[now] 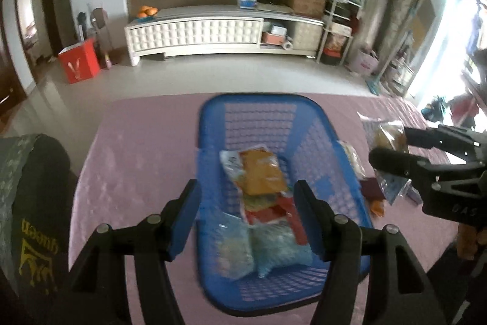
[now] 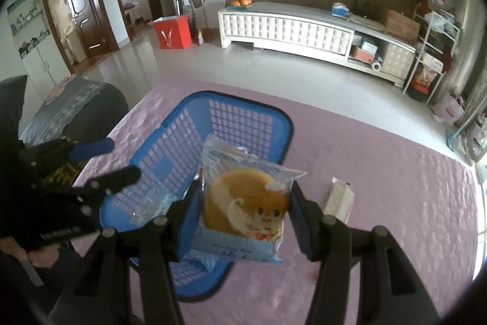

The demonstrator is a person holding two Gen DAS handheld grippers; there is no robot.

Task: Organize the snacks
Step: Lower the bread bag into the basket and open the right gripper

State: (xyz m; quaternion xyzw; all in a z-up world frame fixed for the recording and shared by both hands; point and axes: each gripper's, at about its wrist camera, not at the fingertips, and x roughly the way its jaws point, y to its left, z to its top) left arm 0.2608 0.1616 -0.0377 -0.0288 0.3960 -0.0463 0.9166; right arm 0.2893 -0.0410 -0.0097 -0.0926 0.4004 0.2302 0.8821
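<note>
Gripping a bun packet, the right gripper hangs over pink tablecloth (tiled floor beyond); left gripper gapes, empty.

We see the basket at frame centre on the table, snack packets lying inside it — the bun packet sits right of the basket, and a small packet further right.
</note>
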